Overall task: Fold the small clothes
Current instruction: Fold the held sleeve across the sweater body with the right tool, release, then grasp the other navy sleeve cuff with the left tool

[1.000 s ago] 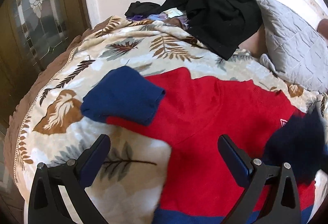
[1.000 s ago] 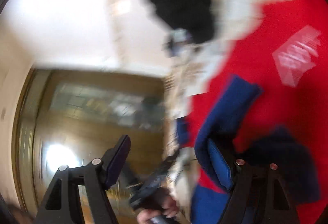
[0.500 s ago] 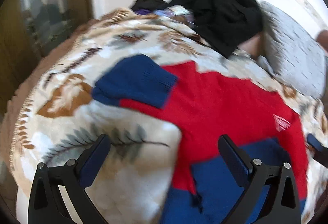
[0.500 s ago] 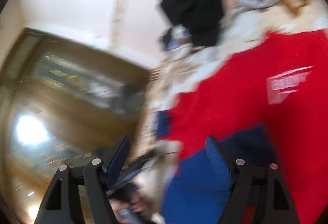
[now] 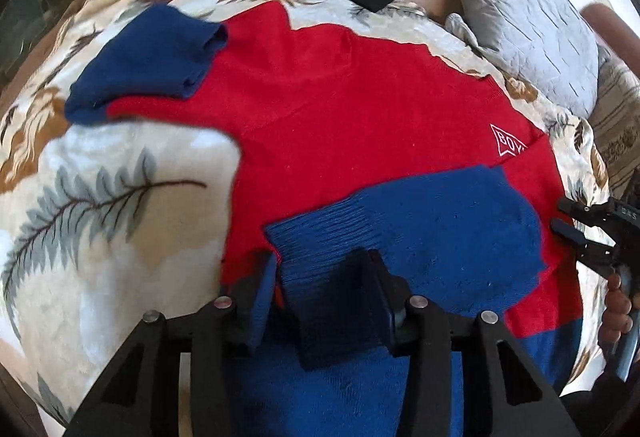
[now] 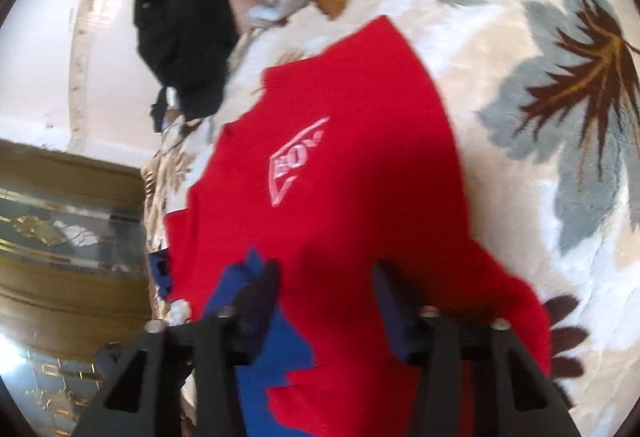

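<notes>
Left gripper (image 5: 320,301) is closing, jaws around the blue cuff (image 5: 320,237) of the sleeve folded across the red sweater (image 5: 340,109); whether the pads bite yet, I cannot tell. Right gripper (image 6: 326,301) is closing too, jaws half spread over red cloth, not visibly pinching. The sweater lies flat on the leaf-print blanket (image 5: 120,197), other sleeve (image 5: 148,57) out to the far side. Soft, light knit that will likely sag and stretch: best taken at cuff, hem or shoulder seam.
</notes>
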{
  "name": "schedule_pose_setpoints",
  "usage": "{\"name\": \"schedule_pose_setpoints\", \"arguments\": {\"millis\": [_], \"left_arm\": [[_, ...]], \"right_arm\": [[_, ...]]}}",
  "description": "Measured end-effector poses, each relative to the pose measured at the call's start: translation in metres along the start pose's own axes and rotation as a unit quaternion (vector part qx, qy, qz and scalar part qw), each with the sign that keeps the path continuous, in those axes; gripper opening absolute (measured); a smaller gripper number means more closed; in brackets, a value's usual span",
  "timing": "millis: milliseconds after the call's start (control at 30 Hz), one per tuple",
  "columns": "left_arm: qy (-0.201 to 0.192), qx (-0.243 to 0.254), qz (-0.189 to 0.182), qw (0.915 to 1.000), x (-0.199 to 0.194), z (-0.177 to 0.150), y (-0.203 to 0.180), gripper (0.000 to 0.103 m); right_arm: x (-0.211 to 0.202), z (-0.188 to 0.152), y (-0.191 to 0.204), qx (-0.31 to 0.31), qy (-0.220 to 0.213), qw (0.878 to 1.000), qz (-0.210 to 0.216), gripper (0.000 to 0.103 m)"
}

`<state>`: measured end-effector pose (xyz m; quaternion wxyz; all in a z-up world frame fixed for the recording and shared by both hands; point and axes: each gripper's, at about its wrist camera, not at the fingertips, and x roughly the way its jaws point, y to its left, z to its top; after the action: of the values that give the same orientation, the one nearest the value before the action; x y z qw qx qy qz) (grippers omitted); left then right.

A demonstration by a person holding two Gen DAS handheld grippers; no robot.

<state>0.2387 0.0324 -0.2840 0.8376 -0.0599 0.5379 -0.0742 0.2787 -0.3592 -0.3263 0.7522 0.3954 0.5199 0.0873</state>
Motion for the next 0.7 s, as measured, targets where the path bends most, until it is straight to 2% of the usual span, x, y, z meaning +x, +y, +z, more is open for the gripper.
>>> {"name": "schedule_pose_setpoints", "arguments": {"millis": [33, 100, 133, 233, 333, 467, 533, 600, 667, 700], "left_arm": [[-0.009, 0.006, 0.001, 0.9999, 0.000, 0.001, -0.001, 0.039], [-0.028, 0.022, -0.010, 0.9993, -0.001, 0.004, -0.006, 0.015], [-0.032, 0.028, -0.022, 0.9989, 0.000, 0.007, -0.010, 0.015], [-0.052, 0.049, -0.031, 0.9970, -0.002, 0.012, -0.021, 0.012], [-0.074, 0.071, -0.018, 0.9946, -0.007, 0.017, -0.032, 0.011], [-0.142, 0.077, -0.007, 0.9869, -0.028, 0.034, -0.038, 0.010], [-0.169, 0.079, -0.014, 0.9823, -0.037, 0.041, -0.039, 0.010], [-0.195, 0.084, -0.004, 0.9771, -0.044, 0.048, -0.043, 0.010], [-0.218, 0.103, 0.006, 0.9704, -0.046, 0.054, -0.046, 0.010], [-0.215, 0.119, 0.014, 0.9692, -0.040, 0.057, -0.046, 0.013]], "right_arm": [[0.000, 0.001, -0.002, 0.000, -0.001, 1.000, 0.002, 0.037], [0.002, 0.002, -0.003, -0.006, 0.001, 1.000, -0.002, 0.036], [0.003, 0.002, -0.001, -0.013, 0.002, 1.000, -0.007, 0.036], [0.002, 0.001, 0.001, -0.025, 0.000, 1.000, -0.017, 0.036], [0.005, -0.001, 0.006, -0.026, 0.000, 0.999, -0.018, 0.036], [0.005, -0.003, 0.009, -0.031, -0.005, 0.999, -0.020, 0.036], [0.002, -0.004, 0.013, -0.040, -0.018, 0.999, -0.025, 0.036], [-0.001, -0.006, 0.023, -0.064, -0.046, 0.997, -0.026, 0.038], [-0.005, -0.008, 0.031, -0.081, -0.068, 0.994, -0.012, 0.038], [-0.005, -0.010, 0.037, -0.088, -0.076, 0.993, 0.003, 0.040]]}}
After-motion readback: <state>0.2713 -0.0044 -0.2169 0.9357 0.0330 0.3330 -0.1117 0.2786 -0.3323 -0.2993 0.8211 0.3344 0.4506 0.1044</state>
